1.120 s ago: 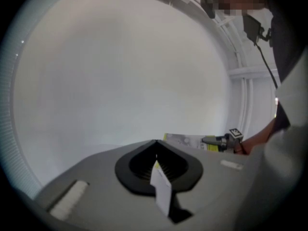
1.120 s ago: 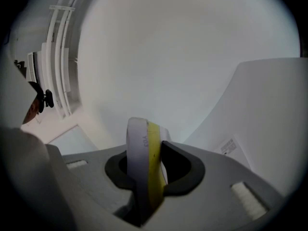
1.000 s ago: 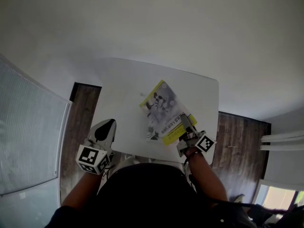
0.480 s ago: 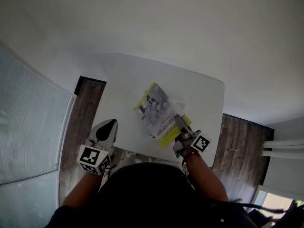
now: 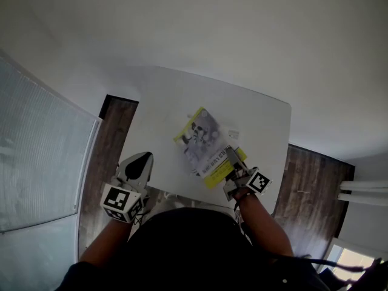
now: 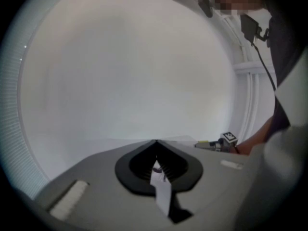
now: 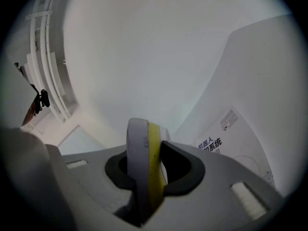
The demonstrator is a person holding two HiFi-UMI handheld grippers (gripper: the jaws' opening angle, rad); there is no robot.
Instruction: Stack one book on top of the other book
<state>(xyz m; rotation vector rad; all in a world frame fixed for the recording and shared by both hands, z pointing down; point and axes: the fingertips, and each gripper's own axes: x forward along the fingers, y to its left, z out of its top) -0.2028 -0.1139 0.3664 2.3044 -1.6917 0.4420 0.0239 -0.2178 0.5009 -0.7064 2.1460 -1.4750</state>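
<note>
A book with a grey picture cover and yellow bands lies at an angle on the white table. My right gripper is shut on its near right corner. In the right gripper view the book's white and yellow edge stands between the jaws of the right gripper. A white cover with black print lies just to its right, and I cannot tell whether it is a second book. My left gripper hovers at the table's near left edge. Its jaws meet at the tips, holding no book.
Dark wood floor shows on both sides of the table. A pale ribbed panel stands at the left, white rails at the far right. The person's dark torso fills the bottom of the head view.
My right gripper has sunk a little towards the table with the book's corner in it, and the book lies flatter. The left gripper has hardly shifted.
</note>
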